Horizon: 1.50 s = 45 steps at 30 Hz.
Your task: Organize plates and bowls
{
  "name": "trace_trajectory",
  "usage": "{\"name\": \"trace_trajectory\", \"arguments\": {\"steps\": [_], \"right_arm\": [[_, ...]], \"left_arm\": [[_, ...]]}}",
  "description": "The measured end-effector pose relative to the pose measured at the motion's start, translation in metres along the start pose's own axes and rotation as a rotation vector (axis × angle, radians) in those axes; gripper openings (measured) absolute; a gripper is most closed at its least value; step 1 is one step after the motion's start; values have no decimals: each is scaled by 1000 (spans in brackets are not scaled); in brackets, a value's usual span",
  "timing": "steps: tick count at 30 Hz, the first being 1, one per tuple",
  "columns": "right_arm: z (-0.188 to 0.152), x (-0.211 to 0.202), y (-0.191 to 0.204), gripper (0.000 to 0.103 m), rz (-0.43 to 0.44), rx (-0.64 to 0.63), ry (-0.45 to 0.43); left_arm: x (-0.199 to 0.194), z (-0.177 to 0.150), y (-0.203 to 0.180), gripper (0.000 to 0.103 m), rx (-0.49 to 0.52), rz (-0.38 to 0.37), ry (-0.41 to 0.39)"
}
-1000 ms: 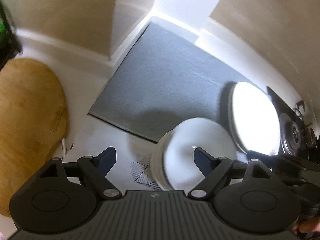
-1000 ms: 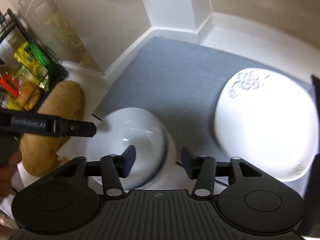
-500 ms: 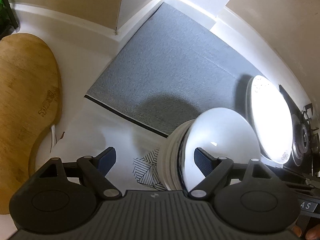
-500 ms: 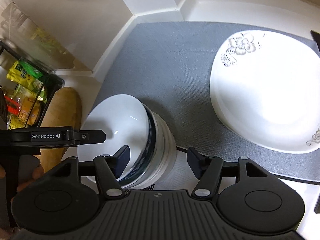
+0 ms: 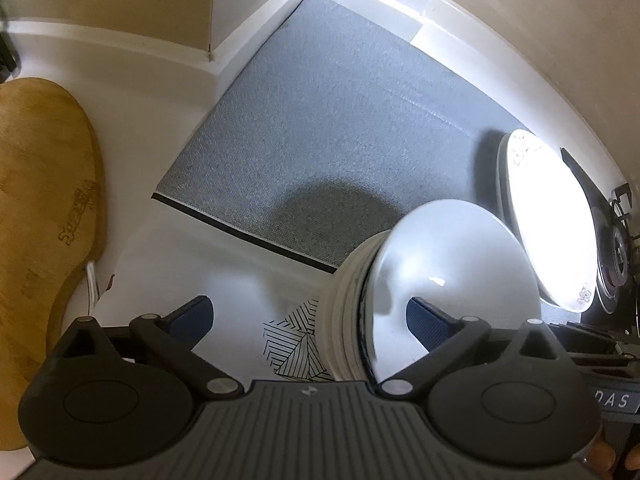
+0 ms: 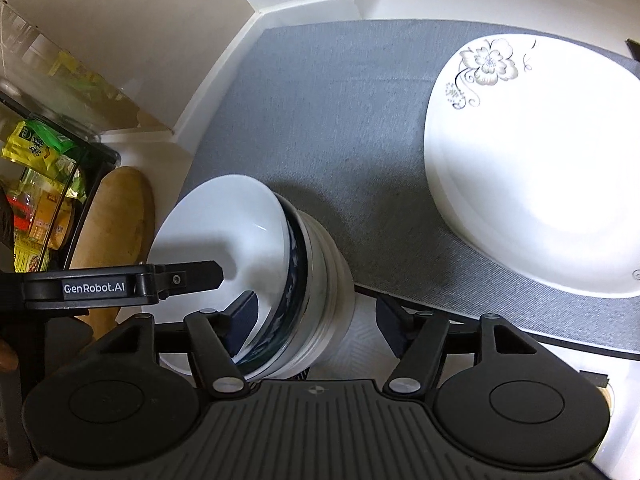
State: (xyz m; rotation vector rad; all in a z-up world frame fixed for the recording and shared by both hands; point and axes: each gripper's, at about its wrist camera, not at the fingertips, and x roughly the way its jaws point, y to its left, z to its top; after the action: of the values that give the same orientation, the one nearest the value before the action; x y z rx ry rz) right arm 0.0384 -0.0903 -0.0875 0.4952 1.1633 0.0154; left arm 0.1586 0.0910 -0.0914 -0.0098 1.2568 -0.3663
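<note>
Bowls [image 6: 280, 276] stacked at the mat's [image 6: 332, 120] edge sit between the right gripper's [image 6: 316, 316] just-widened fingers (no contact visible); left gripper [image 5: 308, 320] has just opened wide, straddling one side.

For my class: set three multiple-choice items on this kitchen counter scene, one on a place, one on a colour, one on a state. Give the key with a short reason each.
1. Where does the flowered plate lie?
A. on the grey mat
B. on the wooden board
C. on the stack of bowls

2. What colour is the top bowl's inside?
A. white
B. red
C. black

3. How does the left gripper stand?
A. open, gripping nothing
C. shut on the plate
B. shut on the board

Key: 1 A, mat shows around the plate; 2 A, its hollow is plain white; 3 A, its fingers are spread wide, pressing nothing.
</note>
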Motion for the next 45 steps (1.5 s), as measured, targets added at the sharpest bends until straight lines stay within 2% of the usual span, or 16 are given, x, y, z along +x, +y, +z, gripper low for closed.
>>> {"name": "trace_trajectory", "arguments": {"steps": [9, 20, 33, 45], "right_arm": [[1, 15, -4, 72, 16, 37, 33], [2, 26, -15, 74, 36, 86, 73], [4, 34, -25, 81, 71, 104, 103], [6, 38, -22, 86, 71, 90, 112]], "left_arm": [[16, 2, -1, 103, 15, -1, 42], [17, 4, 2, 103, 34, -41, 27], [18, -1, 19, 103, -3, -140, 25], [13, -4, 29, 103, 20, -175, 1]]}}
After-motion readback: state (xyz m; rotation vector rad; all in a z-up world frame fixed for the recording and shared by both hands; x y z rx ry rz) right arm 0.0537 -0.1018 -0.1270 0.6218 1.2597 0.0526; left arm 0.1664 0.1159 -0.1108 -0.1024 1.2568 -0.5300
